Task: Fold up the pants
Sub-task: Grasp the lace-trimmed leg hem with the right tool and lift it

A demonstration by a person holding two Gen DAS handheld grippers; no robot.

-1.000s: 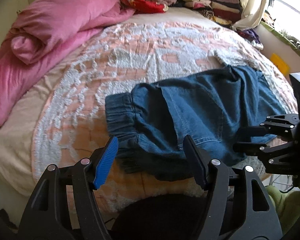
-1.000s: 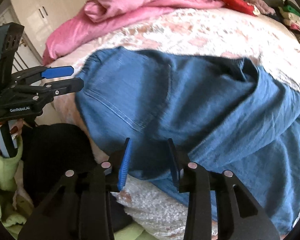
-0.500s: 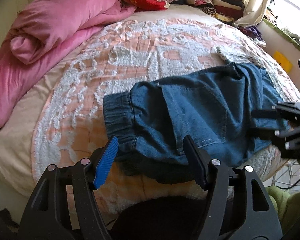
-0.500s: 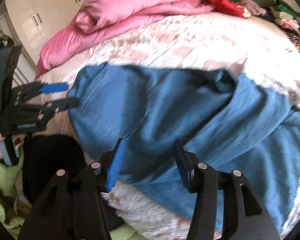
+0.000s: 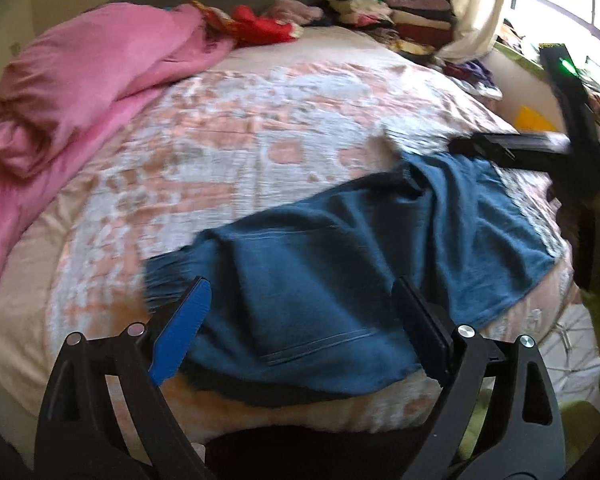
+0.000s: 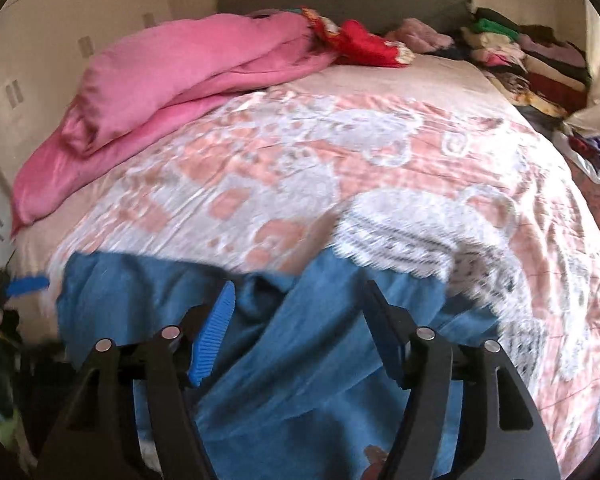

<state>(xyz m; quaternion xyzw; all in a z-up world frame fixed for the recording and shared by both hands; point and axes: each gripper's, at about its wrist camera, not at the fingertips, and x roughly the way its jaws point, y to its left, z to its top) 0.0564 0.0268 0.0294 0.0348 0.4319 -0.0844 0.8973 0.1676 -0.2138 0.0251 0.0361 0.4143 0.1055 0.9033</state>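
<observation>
Two grippers hover over the near edge of a bed, and both stand with their jaws spread wide, holding nothing. The left gripper (image 5: 300, 332) has the jeans (image 5: 340, 276) lying between and beyond its fingers, which frame the cloth without pinching it. The right gripper (image 6: 300, 332) hangs the same way over the jeans (image 6: 300, 360), fingers apart above a long fold.

From the left wrist, the jeans lie flat on the bedspread (image 5: 240, 152) at the bed's near edge, their long axis running from about 8 o'clock to 2 o'clock. A gathered band sits at the 8 o'clock end, and a stitched seam crosses the near part. The right gripper (image 5: 512, 148) shows at 2 o'clock over the far end of the denim, blurred.

Farther out, a pink duvet (image 5: 88, 96) is heaped at 10 o'clock, and stacked clothes (image 5: 384, 12) sit at 1 o'clock by a curtain (image 5: 476, 4).

No writing can be read; both views are smeared.
</observation>
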